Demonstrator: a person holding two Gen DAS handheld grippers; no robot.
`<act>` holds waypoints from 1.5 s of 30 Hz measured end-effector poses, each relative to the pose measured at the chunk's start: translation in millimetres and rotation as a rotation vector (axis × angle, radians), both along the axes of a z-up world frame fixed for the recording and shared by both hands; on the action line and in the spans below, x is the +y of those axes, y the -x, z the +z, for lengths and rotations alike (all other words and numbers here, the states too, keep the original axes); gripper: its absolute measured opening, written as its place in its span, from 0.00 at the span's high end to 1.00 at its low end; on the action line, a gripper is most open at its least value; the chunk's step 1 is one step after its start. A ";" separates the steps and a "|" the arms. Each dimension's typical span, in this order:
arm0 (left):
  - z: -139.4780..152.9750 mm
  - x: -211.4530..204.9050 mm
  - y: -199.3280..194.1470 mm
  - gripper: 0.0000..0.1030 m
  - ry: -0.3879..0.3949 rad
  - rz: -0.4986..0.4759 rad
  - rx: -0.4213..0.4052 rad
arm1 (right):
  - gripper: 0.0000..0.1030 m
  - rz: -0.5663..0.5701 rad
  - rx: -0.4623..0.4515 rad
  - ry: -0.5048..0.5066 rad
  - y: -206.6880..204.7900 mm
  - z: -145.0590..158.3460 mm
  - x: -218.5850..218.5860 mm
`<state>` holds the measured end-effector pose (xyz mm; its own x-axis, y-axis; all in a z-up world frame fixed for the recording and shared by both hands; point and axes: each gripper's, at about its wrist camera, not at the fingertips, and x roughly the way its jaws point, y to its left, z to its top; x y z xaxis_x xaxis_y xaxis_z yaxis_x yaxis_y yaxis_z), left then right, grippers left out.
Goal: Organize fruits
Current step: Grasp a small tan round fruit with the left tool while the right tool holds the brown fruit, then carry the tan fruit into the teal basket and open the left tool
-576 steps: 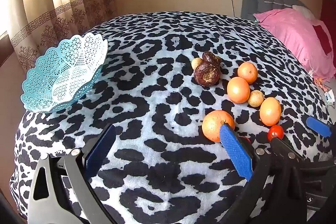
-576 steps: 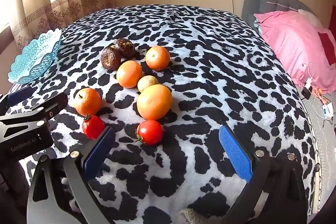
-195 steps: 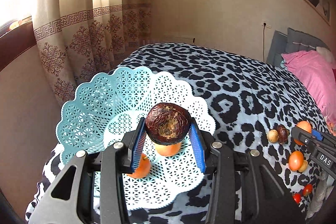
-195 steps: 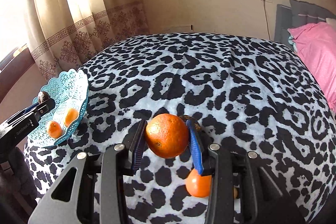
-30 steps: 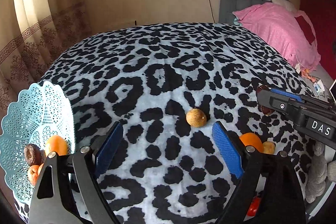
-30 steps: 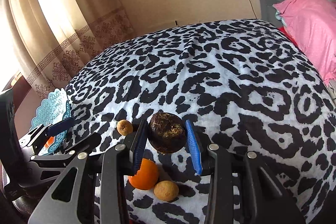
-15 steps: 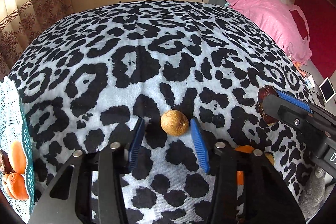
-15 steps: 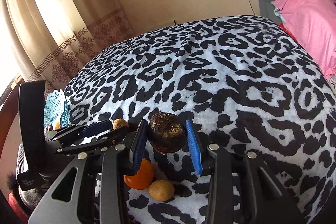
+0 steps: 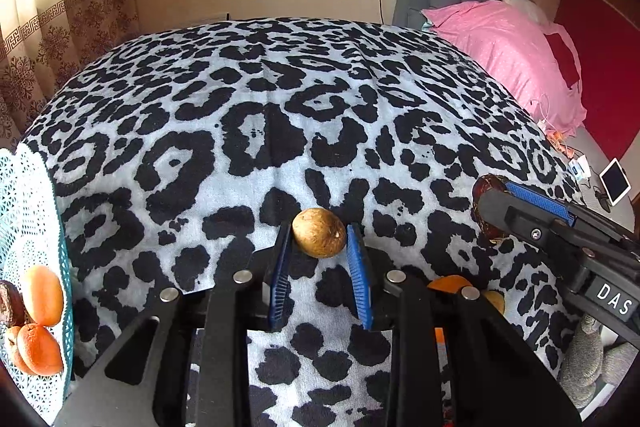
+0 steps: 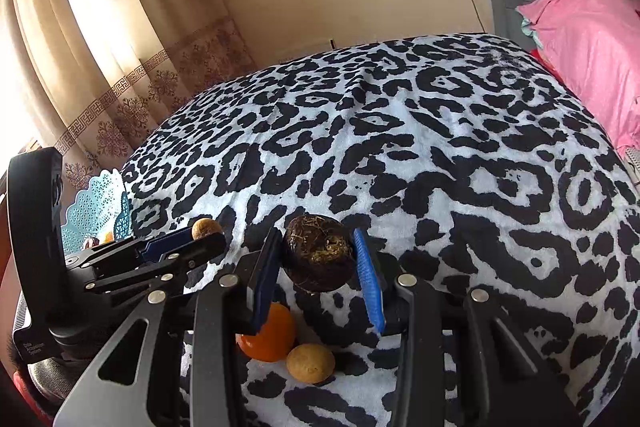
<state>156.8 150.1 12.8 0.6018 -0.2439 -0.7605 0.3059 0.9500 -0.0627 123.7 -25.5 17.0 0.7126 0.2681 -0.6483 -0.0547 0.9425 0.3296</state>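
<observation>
There are two grippers; the left gripper (image 9: 320,259) holds one tan fruit (image 9: 319,233), and the right gripper (image 10: 320,267) holds one dark brown fruit (image 10: 319,253); on the leopard-print blanket (image 10: 440,155) lie one orange (image 10: 269,339) and one more tan fruit (image 10: 310,363); one turquoise basket (image 9: 24,211) holds two oranges (image 9: 42,295), perhaps a third, and one dark fruit (image 9: 9,307).

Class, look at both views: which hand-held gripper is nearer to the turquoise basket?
Left. The left hand-held gripper, holding a small tan fruit, is just right of the turquoise basket. The right hand-held gripper, holding a dark brown fruit, is farther right.
</observation>
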 end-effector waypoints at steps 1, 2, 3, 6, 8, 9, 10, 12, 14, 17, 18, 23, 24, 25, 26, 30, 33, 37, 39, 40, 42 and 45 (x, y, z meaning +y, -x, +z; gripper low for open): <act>2.8 1.1 1.5 0.72 -0.003 0.004 -0.010 | 0.64 0.000 -0.002 0.001 0.8 1.1 0.6; 5.5 2.8 3.5 0.72 -0.005 0.008 -0.019 | 0.64 0.000 -0.004 0.002 1.1 1.7 1.3; 8.1 4.2 5.4 0.72 -0.008 0.013 -0.029 | 0.64 0.001 -0.006 0.003 1.9 2.8 2.0; 15.7 10.3 10.7 0.72 -0.008 0.029 -0.053 | 0.64 0.004 -0.010 0.006 3.9 5.5 5.2; 20.9 14.1 14.4 0.72 -0.015 0.044 -0.072 | 0.64 0.009 -0.013 0.010 4.7 7.2 8.3; 23.5 16.8 16.1 0.72 -0.017 0.052 -0.083 | 0.64 0.012 -0.015 0.011 5.1 8.1 10.3; 25.9 19.8 17.6 0.72 -0.020 0.061 -0.093 | 0.64 0.015 -0.017 0.013 5.2 9.1 12.2; 30.7 26.8 20.6 0.72 -0.027 0.082 -0.115 | 0.64 0.022 -0.020 0.016 6.0 11.2 16.5; 35.3 34.4 23.2 0.72 -0.028 0.101 -0.131 | 0.64 0.028 -0.024 0.019 6.7 13.3 21.4; 40.4 46.3 26.7 0.72 -0.028 0.127 -0.148 | 0.64 0.039 -0.028 0.024 7.6 16.0 28.7; 41.8 49.6 27.9 0.72 -0.031 0.136 -0.155 | 0.64 0.043 -0.029 0.026 8.0 16.8 31.2; 47.4 65.1 33.8 0.72 -0.047 0.177 -0.188 | 0.64 0.060 -0.033 0.039 9.4 21.5 44.0; 48.3 68.1 35.0 0.72 -0.054 0.186 -0.194 | 0.64 0.064 -0.034 0.042 9.4 22.6 46.9; 49.1 71.6 35.8 0.72 -0.060 0.196 -0.201 | 0.64 0.069 -0.036 0.046 9.7 23.9 50.0; 49.9 75.3 36.4 0.72 -0.066 0.205 -0.207 | 0.64 0.074 -0.037 0.049 10.0 25.2 53.1; 52.5 90.5 39.1 0.72 -0.080 0.240 -0.226 | 0.64 0.093 -0.042 0.061 10.6 29.3 66.3; 53.4 102.7 40.5 0.72 -0.085 0.262 -0.232 | 0.64 0.109 -0.043 0.068 10.4 31.0 76.5; 54.2 119.9 42.7 0.72 -0.084 0.292 -0.234 | 0.64 0.133 -0.043 0.077 10.0 33.2 91.9; 54.3 127.5 43.7 0.72 -0.083 0.306 -0.235 | 0.64 0.147 -0.044 0.082 9.1 34.4 100.3; 54.4 131.5 43.8 0.72 -0.083 0.314 -0.236 | 0.64 0.154 -0.045 0.085 9.0 35.0 104.3; 54.2 139.5 43.5 0.72 -0.081 0.329 -0.237 | 0.64 0.168 -0.047 0.091 8.9 36.0 112.3; 52.9 150.0 42.4 0.72 -0.074 0.349 -0.235 | 0.64 0.188 -0.050 0.098 9.1 37.3 123.1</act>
